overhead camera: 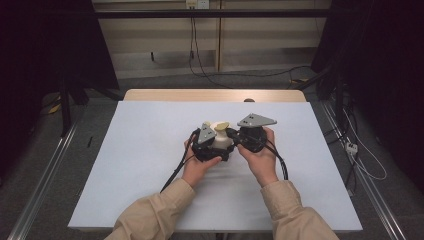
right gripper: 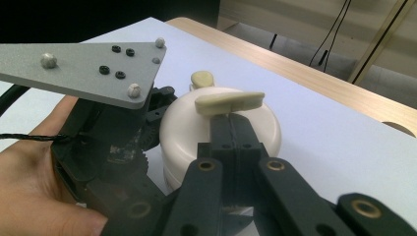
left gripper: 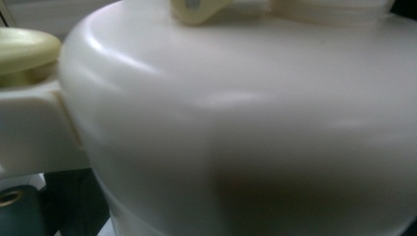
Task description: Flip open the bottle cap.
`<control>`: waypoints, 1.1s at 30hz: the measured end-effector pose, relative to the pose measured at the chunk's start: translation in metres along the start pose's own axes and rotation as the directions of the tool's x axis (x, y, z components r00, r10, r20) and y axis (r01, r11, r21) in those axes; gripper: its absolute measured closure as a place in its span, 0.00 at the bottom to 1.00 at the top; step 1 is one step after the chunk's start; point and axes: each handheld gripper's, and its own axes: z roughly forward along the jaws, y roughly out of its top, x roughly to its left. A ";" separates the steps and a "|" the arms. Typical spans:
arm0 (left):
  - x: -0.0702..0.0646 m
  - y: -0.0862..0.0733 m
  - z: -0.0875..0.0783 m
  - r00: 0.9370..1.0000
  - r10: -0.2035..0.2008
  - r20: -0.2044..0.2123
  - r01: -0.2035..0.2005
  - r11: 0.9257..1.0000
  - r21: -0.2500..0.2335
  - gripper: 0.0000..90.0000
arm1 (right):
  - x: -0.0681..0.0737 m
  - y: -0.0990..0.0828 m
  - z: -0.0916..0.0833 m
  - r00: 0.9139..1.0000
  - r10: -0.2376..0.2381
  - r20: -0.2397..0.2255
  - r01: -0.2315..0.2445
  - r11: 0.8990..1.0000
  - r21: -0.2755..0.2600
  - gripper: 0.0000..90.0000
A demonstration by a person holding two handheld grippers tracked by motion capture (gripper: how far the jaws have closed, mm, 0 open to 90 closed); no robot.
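Mid-table on the white sheet (overhead camera: 150,150): a cream jug (overhead camera: 220,138), upright between both hands. Right gripper (right gripper: 231,129) clenched, jaws pressed together, tips right under the pale-yellow wing-shaped knob (right gripper: 229,102) on the lid (right gripper: 187,110); cannot tell whether a stem is pinched there. Left gripper (right gripper: 147,123) tight against the jug's wall; impossible to tell whether clamped or slack. Probably working the knob to free the lid. To do it well: brace the body firmly from the left, keep the jug flat on the sheet, turn or lift the knob squarely along its own axis, avoid levering sideways or nudging the round button (right gripper: 202,78) above the side handle (left gripper: 34,132). Lid on, so contents hidden.
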 end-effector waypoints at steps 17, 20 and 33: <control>0.000 0.000 0.000 1.000 -0.004 0.003 0.004 1.000 0.002 0.05 | 0.001 0.005 0.000 1.000 -0.014 0.004 0.014 1.000 -0.007 1.00; 0.000 0.000 0.000 1.000 -0.004 0.002 0.004 1.000 0.002 0.05 | 0.003 0.007 0.001 1.000 -0.017 0.002 0.017 1.000 -0.009 1.00; 0.000 0.000 0.000 1.000 -0.003 0.001 0.003 1.000 0.005 0.05 | 0.005 0.011 0.004 0.999 -0.035 0.000 0.035 0.999 -0.004 1.00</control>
